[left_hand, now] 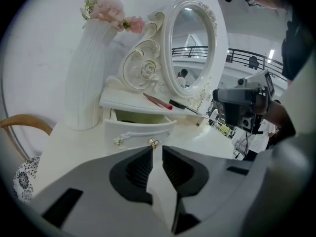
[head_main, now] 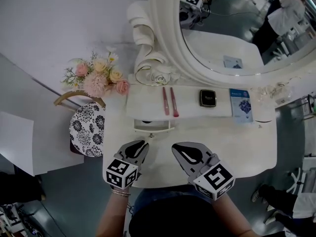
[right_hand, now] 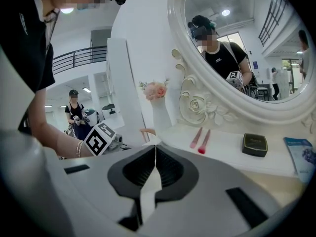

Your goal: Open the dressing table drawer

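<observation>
The small white drawer [left_hand: 140, 129] with a gold knob [left_hand: 154, 143] stands partly pulled out under the raised white shelf [head_main: 190, 110], at the white counter's [head_main: 232, 142] back left. The left gripper [left_hand: 156, 151], slightly apart and empty, sits just before the knob. The right gripper [right_hand: 155, 146] is closed on nothing.

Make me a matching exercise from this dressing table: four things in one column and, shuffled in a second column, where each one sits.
Things
1. drawer
2. pink brushes
3. black case
4. blue booklet

Places
A. nearest the right end of the shelf
B. side by side on the shelf, just above the drawer
C. under the shelf, pulled partly open
D. on the shelf, between the brushes and the booklet

Pairs: 1-C, 2-B, 3-D, 4-A
</observation>
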Available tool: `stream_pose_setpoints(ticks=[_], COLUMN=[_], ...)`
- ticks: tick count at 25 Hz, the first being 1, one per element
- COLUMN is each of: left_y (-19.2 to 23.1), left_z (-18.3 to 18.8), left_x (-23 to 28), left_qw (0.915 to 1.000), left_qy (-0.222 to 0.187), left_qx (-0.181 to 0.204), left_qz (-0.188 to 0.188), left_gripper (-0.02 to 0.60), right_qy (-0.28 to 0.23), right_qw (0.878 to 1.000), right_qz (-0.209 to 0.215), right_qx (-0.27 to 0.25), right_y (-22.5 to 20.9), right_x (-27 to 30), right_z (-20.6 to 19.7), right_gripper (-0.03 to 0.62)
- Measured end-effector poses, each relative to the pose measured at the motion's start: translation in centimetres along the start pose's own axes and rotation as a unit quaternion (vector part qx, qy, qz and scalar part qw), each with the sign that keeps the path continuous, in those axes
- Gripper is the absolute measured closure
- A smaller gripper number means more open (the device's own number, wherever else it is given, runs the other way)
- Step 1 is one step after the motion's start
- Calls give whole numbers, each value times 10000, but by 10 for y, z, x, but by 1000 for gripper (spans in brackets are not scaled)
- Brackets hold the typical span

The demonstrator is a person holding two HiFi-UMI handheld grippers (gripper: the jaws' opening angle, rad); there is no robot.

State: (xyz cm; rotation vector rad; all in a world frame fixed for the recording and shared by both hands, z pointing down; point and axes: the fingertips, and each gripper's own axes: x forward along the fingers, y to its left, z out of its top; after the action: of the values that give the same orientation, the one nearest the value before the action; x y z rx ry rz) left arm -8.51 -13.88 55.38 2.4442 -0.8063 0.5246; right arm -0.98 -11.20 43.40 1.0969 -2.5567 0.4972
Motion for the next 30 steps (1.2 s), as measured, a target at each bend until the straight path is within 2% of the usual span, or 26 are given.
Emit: stream_pose_setpoints(ticks=[5,9,22,30], left_y=[-5,-7,-5,-5], left_z=[9,15,12,18], left_x=[-8,-16,-33,-40], left_qw=[9997,9991,9985,9985], left_qy=[-174,-395,-401,-489], left_qx=[149,63,325,155], left_qz=[-110,-129,-179,173], left_gripper=[532,546,558,561], right_qy=[-43,-28,-183,-113], right_qw=[10000,9998,9986,9985], right_qz=[-20,-120,-419,-375], right_qx=[14,125,282,391], right_y=[8,10,10,-8], right_x=[-1,-1,-8,-26], right_z=[0,-5,-8,-13], right_gripper=[574,574,574,574])
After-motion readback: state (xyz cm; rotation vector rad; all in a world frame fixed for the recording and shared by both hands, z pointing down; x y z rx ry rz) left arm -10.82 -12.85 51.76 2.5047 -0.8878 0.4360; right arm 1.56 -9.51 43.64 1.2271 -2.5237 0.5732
